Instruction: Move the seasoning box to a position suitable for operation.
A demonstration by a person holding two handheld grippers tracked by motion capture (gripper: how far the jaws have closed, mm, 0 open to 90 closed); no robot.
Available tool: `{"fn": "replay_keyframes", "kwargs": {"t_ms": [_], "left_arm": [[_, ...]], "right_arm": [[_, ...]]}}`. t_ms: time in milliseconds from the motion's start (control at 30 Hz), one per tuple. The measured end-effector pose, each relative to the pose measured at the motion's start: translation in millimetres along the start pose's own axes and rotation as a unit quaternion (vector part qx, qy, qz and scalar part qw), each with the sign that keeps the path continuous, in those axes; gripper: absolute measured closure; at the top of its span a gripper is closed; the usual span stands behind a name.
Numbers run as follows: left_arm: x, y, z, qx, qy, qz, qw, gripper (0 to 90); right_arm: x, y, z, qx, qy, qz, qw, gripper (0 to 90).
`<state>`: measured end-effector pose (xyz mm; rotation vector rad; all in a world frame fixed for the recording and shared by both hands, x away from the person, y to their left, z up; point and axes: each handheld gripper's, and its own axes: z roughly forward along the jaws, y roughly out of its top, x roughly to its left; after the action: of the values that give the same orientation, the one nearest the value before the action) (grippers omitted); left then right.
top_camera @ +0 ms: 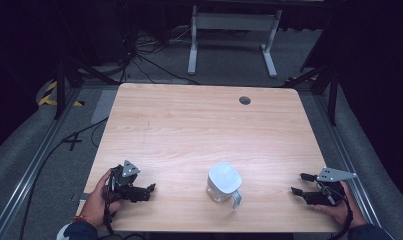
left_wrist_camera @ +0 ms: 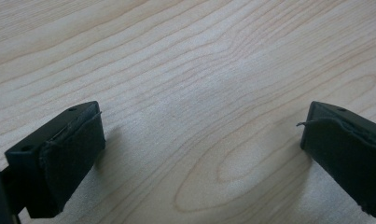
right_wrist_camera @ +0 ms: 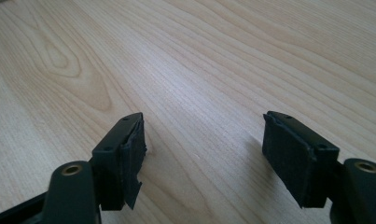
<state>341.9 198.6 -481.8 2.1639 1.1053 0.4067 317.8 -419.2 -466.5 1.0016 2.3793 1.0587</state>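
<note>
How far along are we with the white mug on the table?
Nothing looks done: the white mug stands upright near the table's front edge, handle toward the person, untouched. Nothing is in hand: the left tongs and right tongs rest open on either side of it, with bare wood between their jaws. Reaching and grasping the mug are left.

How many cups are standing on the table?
1. The white cup stands near the front edge of the table, between the left gripper and the right gripper; neither touches it.
</note>
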Motion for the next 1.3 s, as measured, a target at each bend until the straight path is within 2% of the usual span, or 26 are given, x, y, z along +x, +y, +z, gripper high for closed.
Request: {"fn": "replay_keyframes", "kwargs": {"t_ms": [133,200,267,300,367,400,500,600,667,700,833,933,967,1000,1167,1300], "left_arm": [[4.4,2.4,1.9,-0.003,-0.011,0.027,0.9996,0.0],[4.2,2.9,3.1,-0.004,-0.019,0.023,0.9995,0.1],[5.2,4.0,3.8,-0.005,-0.018,0.033,0.9993,0.1],[4.7,3.8,4.0,-0.006,-0.019,0.029,0.9994,0.0],[5.2,3.9,3.8,-0.006,-0.017,0.033,0.9993,0.1],[4.1,3.5,3.6,-0.005,-0.018,0.027,0.9995,0.1],[3.5,3.6,2.9,-0.006,-0.019,0.034,0.9992,1.7],[2.5,5.0,4.4,-0.005,-0.031,0.043,0.9986,1.6],[2.1,6.0,4.9,-0.004,-0.037,0.050,0.9980,1.6],[2.5,6.6,5.1,-0.003,-0.041,0.056,0.9976,1.6],[1.7,7.7,7.5,-0.003,-0.044,0.050,0.9978,0.3],[1.8,7.7,7.5,-0.002,-0.044,0.050,0.9977,0.3],[1.8,7.7,7.5,-0.002,-0.044,0.050,0.9977,0.3],[1.7,7.7,7.5,-0.002,-0.044,0.050,0.9978,0.3],[1.5,7.8,7.6,-0.003,-0.043,0.048,0.9979,0.3],[1.3,7.7,7.7,-0.003,-0.043,0.046,0.9980,0.3]], "right_arm": [[-0.5,0.0,-0.1,-0.001,0.002,0.000,1.0000,30.4],[-0.7,0.4,0.0,0.001,0.002,0.001,1.0000,30.9],[-0.8,1.2,0.0,0.003,0.001,0.002,1.0000,31.9],[-0.9,1.6,0.0,0.005,0.001,0.002,1.0000,32.0],[-1.1,1.9,0.2,0.005,0.001,0.001,1.0000,32.3],[-1.1,2.2,0.3,0.006,0.002,0.001,1.0000,32.8],[-2.0,4.0,-0.4,0.010,-0.004,0.006,0.9999,41.3],[0.4,6.8,-0.8,0.010,-0.002,-0.010,0.9999,53.8],[2.6,11.6,-2.2,-0.001,0.000,-0.015,0.9999,61.2],[3.5,15.0,-3.3,-0.009,0.003,-0.017,0.9998,64.7],[9.1,29.2,-6.8,-0.034,0.025,-0.016,0.9990,73.5],[14.7,37.6,-7.6,-0.039,0.027,-0.015,0.9988,84.6],[14.7,37.6,-7.6,-0.039,0.027,-0.015,0.9988,84.6],[19.2,44.4,-7.7,-0.049,0.039,-0.013,0.9980,89.0],[33.4,60.2,-8.7,-0.060,0.062,-0.031,0.9958,89.4],[49.6,77.9,-8.3,-0.078,0.087,-0.062,0.9912,89.6]]}}
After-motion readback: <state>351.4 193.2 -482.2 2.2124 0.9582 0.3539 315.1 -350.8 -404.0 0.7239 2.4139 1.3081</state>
